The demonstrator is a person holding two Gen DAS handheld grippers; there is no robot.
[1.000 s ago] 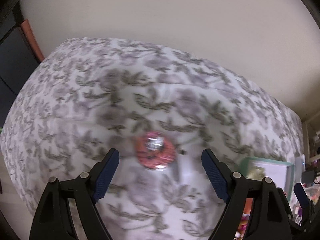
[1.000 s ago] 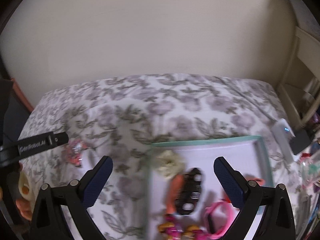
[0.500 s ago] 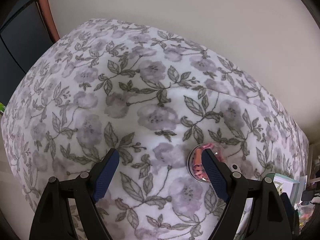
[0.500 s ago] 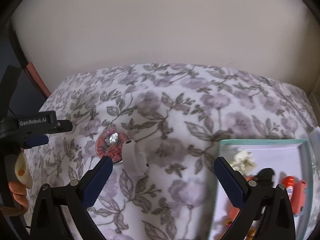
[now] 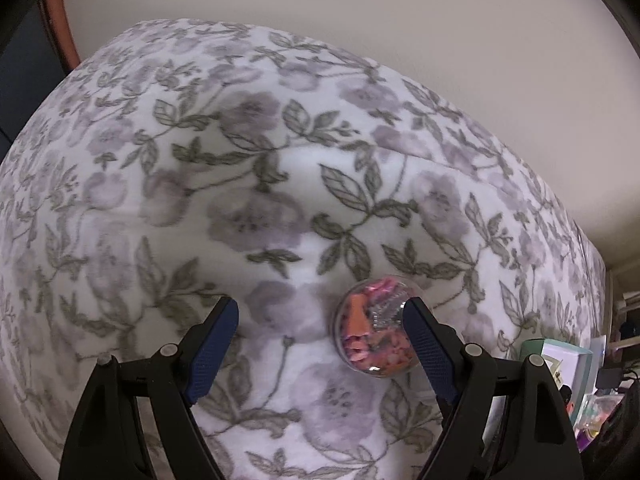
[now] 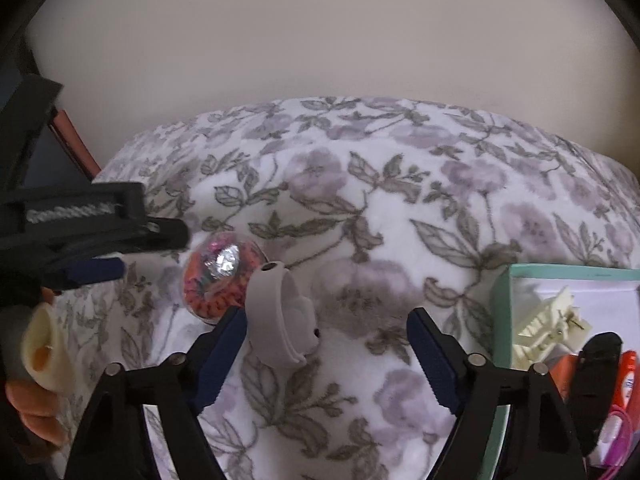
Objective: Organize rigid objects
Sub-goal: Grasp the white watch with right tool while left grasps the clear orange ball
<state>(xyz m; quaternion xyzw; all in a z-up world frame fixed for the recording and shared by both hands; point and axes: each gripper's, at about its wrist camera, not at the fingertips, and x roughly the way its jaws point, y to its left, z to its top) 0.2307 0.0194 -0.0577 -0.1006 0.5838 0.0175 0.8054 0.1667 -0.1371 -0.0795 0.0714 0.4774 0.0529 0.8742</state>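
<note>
Clear round plastic capsule of pink-orange bits (image 5: 374,330) lower right of left view on floral bedspread (image 5: 280,184), left gripper (image 5: 320,344) jaws released, capsule against right pad, right gripper (image 6: 326,354) jaws closing, grey curved band (image 6: 280,316) beside left pad, ungripped

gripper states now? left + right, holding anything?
Left claw: open, empty; the clear ball of pink bits lies by its right finger.
Right claw: closing, nothing gripped yet; the grey band lies at its left finger.
</note>
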